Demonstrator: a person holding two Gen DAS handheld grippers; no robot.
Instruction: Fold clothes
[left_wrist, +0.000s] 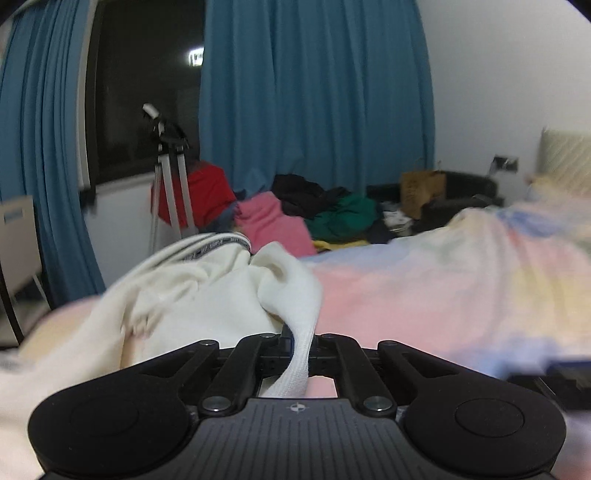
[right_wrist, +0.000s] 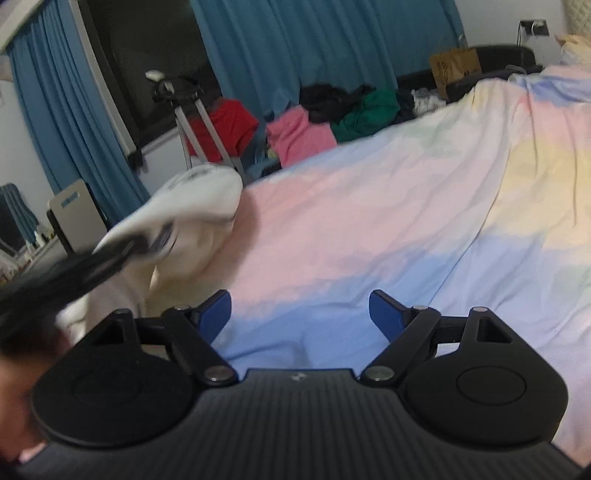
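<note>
White garment (left_wrist: 177, 295) lies bunched on the bed (left_wrist: 424, 288), on the pastel bedcover, directly ahead-left of the left tongs (left_wrist: 301, 345); one ribbed white strip of it runs back thru the fingers toward the cam. Printed band w/ lettering on the far fold, text unreadable. Left tongs clenched on that strip, fingers nearly together w/ cloth pinched between, held low over the bed and pointing fwd toward the curtain (left_wrist: 314, 92).

From the right wrist view the same garment (right_wrist: 199, 199) sits well left of the right tongs (right_wrist: 301, 314), raised off the cover where the blurred left tool grips it. Right tongs spread wide, blue pads (right_wrist: 216, 314) apart, nothing between them, hovering over the blue patch of bedcover, not touching cloth. Blurred bit of a hand at lower left edge.

Bkgd: clothes pile (left_wrist: 314, 206) in red, pink, green, black by the curtain; tripod (left_wrist: 170, 173) near the window.
</note>
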